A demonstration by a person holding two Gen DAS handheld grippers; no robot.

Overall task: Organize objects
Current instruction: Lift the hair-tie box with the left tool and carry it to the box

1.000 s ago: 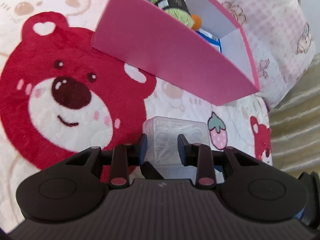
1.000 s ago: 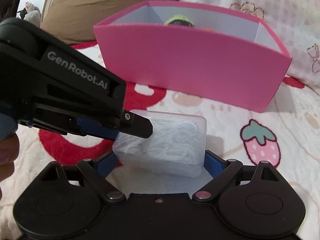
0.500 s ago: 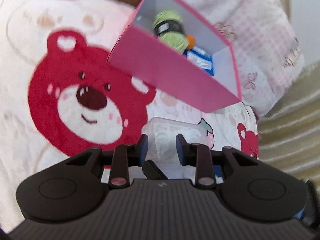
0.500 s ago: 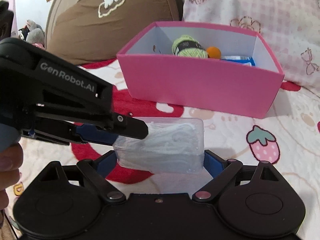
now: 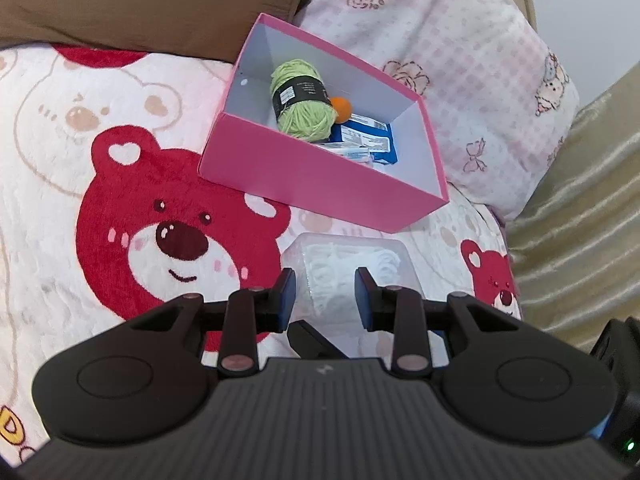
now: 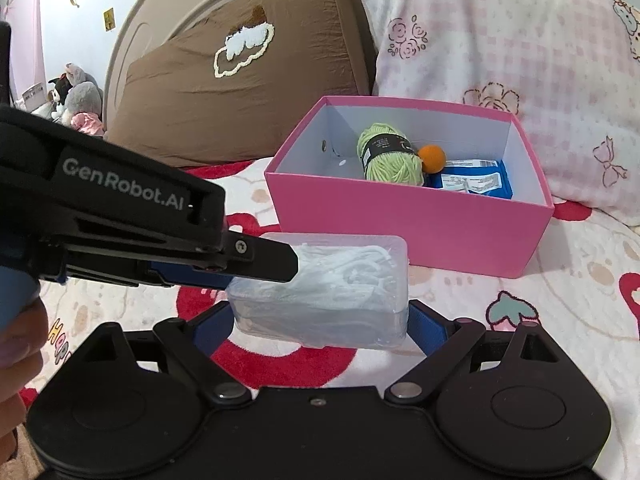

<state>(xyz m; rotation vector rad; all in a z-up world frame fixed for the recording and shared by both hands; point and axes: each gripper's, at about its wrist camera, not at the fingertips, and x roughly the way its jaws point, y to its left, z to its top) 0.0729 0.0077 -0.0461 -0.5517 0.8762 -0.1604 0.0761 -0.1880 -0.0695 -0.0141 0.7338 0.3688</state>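
Observation:
A clear plastic box of white items (image 6: 324,292) is held above the bear blanket by both grippers. My right gripper (image 6: 320,320) is shut on its two ends. My left gripper (image 5: 326,298) grips it from the left side; its finger (image 6: 256,260) lies over the box top. The same box (image 5: 352,272) shows between the left fingers. The pink box (image 6: 400,220) stands ahead, open, holding a green yarn ball (image 6: 390,158), an orange ball (image 6: 432,158) and blue packets (image 6: 474,182). It also shows in the left wrist view (image 5: 316,176).
A brown pillow (image 6: 240,92) and a pink patterned pillow (image 6: 500,32) lie behind the pink box. Plush toys (image 6: 76,100) sit far left. A beige quilt (image 5: 580,200) borders the blanket on the right.
Both grippers have lifted the clear box up off the blanket. The views now look down into the pink box, which appears farther away.

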